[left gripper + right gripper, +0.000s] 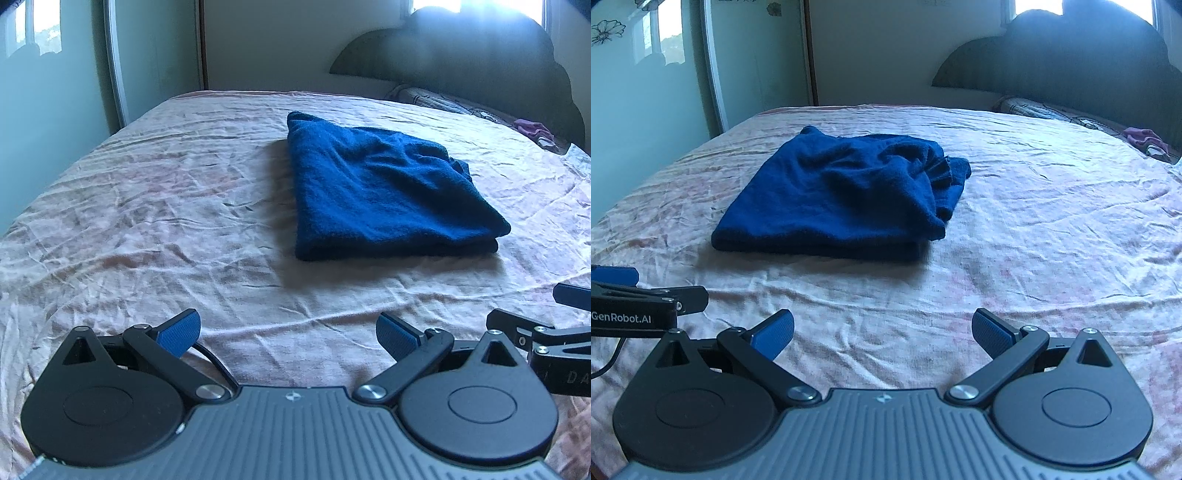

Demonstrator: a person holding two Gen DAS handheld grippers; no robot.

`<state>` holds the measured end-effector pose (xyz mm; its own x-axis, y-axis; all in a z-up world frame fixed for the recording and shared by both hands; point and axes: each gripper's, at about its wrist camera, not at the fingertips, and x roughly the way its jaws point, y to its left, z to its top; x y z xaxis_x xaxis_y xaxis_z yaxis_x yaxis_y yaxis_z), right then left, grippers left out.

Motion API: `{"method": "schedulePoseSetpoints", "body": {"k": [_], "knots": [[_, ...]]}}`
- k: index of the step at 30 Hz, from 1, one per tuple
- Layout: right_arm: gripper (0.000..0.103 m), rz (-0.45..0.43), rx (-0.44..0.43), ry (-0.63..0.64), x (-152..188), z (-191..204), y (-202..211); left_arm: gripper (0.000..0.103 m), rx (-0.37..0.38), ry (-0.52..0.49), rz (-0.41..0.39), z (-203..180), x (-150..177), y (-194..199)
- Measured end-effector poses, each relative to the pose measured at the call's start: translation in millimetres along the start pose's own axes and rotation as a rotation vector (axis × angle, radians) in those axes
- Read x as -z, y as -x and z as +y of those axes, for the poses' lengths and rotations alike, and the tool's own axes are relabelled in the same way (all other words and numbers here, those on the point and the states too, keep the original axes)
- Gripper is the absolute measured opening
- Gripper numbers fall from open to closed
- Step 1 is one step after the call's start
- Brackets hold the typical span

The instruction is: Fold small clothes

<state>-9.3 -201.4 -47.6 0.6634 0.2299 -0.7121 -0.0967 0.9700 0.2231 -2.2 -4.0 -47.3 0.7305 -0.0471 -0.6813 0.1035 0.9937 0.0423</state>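
A dark blue garment lies folded into a thick, roughly square bundle on the pink bed sheet. In the right wrist view the same blue garment sits ahead and to the left, with loose ribbed edges sticking out on its right side. My left gripper hovers open over bare sheet, well short of the garment, nothing between its blue pads. My right gripper is likewise open and empty, close beside the left one. Part of the right gripper shows at the right edge of the left view.
A dark headboard rises at the far right, with a patterned pillow and a small purple cloth below it. A mirrored wardrobe door runs along the bed's left side. The sheet is wrinkled.
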Motion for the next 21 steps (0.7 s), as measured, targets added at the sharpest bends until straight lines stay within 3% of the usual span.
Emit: {"method": "schedulePoseSetpoints", "body": {"k": [21], "knots": [[0.103, -0.003, -0.008, 0.001, 1.0, 0.8, 2.6, 0.102, -0.003, 0.002, 0.006, 2.0, 0.4, -0.3]]}}
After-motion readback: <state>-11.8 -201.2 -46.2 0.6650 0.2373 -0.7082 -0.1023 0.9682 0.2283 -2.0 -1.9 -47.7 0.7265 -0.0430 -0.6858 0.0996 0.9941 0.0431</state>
